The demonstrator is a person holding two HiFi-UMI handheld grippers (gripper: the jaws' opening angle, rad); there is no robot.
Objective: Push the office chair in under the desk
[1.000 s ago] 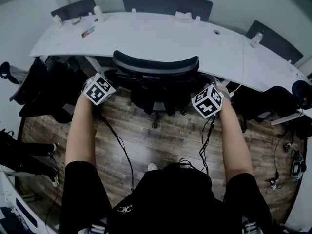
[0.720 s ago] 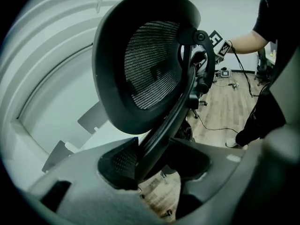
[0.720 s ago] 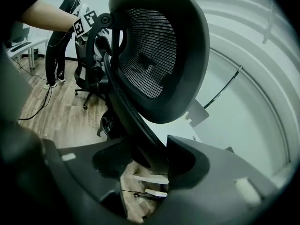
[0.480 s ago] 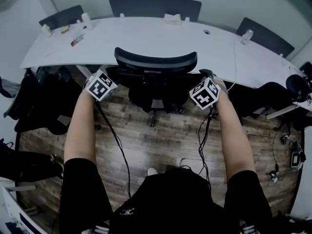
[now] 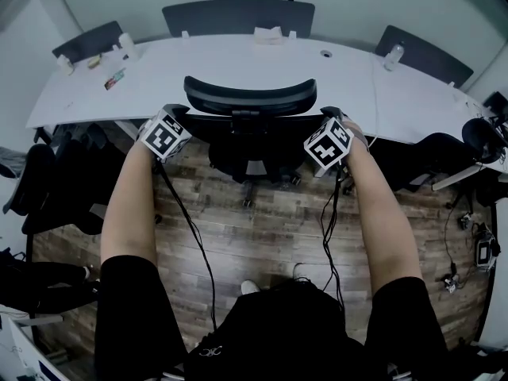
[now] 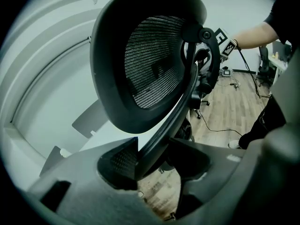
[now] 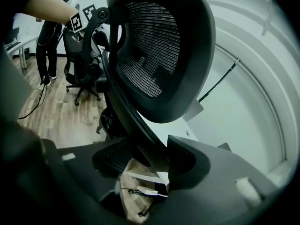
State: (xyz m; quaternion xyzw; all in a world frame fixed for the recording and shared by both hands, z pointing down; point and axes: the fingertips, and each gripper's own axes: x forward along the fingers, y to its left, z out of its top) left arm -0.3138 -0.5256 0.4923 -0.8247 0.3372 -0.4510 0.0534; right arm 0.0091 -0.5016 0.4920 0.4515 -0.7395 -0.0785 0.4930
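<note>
Black mesh office chair (image 5: 250, 98) sat at the near edge of the white desk (image 5: 238, 62), backrest against the edge, so it looked almost fully in. The left gripper (image 6: 149, 165) had its jaws closed tight on the left bar of the back frame (image 6: 176, 107). The right gripper (image 7: 145, 163) was clamped the same way on the right bar. Holding both sides probably kept the rolling chair straight during the push. Count: one desk, one held chair, two grippers, three other chair backs (image 5: 238, 14) along the far side.
</note>
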